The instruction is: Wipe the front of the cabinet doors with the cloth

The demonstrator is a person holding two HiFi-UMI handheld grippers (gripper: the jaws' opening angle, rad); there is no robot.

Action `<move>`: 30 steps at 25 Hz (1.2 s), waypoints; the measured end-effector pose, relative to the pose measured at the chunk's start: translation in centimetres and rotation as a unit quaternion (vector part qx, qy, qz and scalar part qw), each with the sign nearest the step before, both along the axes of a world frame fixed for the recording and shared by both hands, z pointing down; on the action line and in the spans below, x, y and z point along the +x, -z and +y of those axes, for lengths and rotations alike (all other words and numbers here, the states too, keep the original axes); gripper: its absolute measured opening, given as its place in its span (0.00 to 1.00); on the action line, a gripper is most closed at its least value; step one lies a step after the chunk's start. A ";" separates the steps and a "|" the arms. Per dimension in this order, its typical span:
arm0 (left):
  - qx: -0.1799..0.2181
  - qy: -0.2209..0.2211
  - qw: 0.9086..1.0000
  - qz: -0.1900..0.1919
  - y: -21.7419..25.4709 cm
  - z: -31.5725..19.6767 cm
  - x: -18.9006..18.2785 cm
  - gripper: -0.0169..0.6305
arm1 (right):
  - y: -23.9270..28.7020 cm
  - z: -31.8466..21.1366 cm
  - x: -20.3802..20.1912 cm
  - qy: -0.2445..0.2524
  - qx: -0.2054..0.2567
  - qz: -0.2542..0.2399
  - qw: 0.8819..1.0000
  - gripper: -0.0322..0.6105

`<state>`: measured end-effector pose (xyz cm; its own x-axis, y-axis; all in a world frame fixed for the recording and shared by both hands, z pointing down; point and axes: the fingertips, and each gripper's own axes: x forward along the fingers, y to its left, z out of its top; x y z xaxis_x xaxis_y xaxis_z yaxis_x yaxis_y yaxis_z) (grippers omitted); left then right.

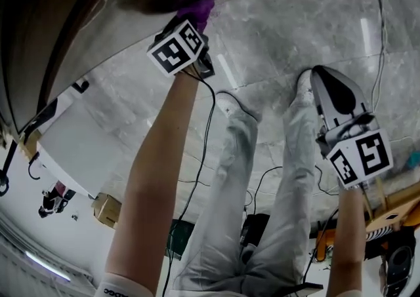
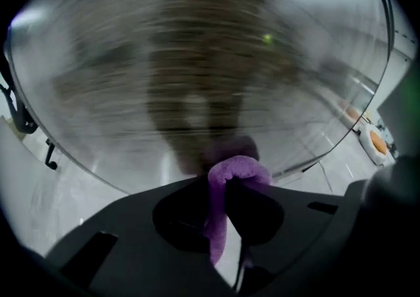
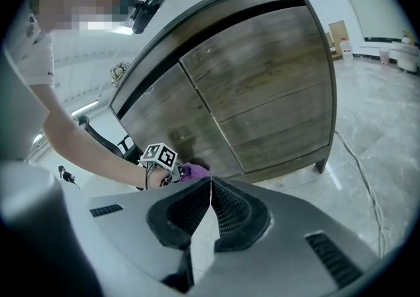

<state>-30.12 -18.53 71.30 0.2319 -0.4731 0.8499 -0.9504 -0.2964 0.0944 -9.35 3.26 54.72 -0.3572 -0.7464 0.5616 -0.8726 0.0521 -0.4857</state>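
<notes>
In the right gripper view, the right hand-held gripper (image 3: 210, 189) fills the bottom of the frame. Its jaws are pressed together along one thin seam, with nothing between them.

In the left gripper view, the left hand-held gripper (image 2: 226, 187) is clamped on a purple cloth (image 2: 237, 168). A fold of the cloth bulges past the jaw tips at lower centre, and a tail hangs down between the jaws. Just beyond it the cabinet door (image 2: 197, 59) is so close that it is only grey-brown streaks, so no grain or edge can be made out.

The right gripper view shows what that view cannot: the whole cabinet (image 3: 308, 158), with two wood-grain doors side by side and a dark band under its top. The left gripper's marker cube (image 3: 161, 156) sits at lower left of centre, and the cloth lies against the lower part of the left-hand door (image 3: 164, 115).

The head view alone shows the person's grey trouser legs (image 1: 236, 178), a white shoe (image 1: 335, 92) and the marble floor (image 1: 295, 27) with cables (image 1: 207, 138) trailing across it. There the cabinet is cut off at the upper left, dark and blurred where the cloth meets it.
</notes>
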 end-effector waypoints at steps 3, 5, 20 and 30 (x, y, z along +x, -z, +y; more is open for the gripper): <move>-0.002 0.014 1.000 -0.020 -0.3 -0.6 -5.3 0.11 | -0.2 -1.4 -3.0 0.011 0.007 -0.002 1.000 0.09; -0.005 0.020 0.999 -0.034 -0.2 -1.1 -8.5 0.11 | -0.2 -2.1 -4.8 0.019 0.009 -0.004 1.000 0.09; 0.006 0.057 0.993 -0.100 2.8 1.6 -18.2 0.11 | 2.0 -3.6 -8.6 0.093 0.018 -0.017 0.995 0.09; -0.025 -0.066 0.996 -0.047 -1.0 4.9 1.2 0.11 | 2.7 -1.8 0.5 0.108 0.010 -0.007 0.994 0.09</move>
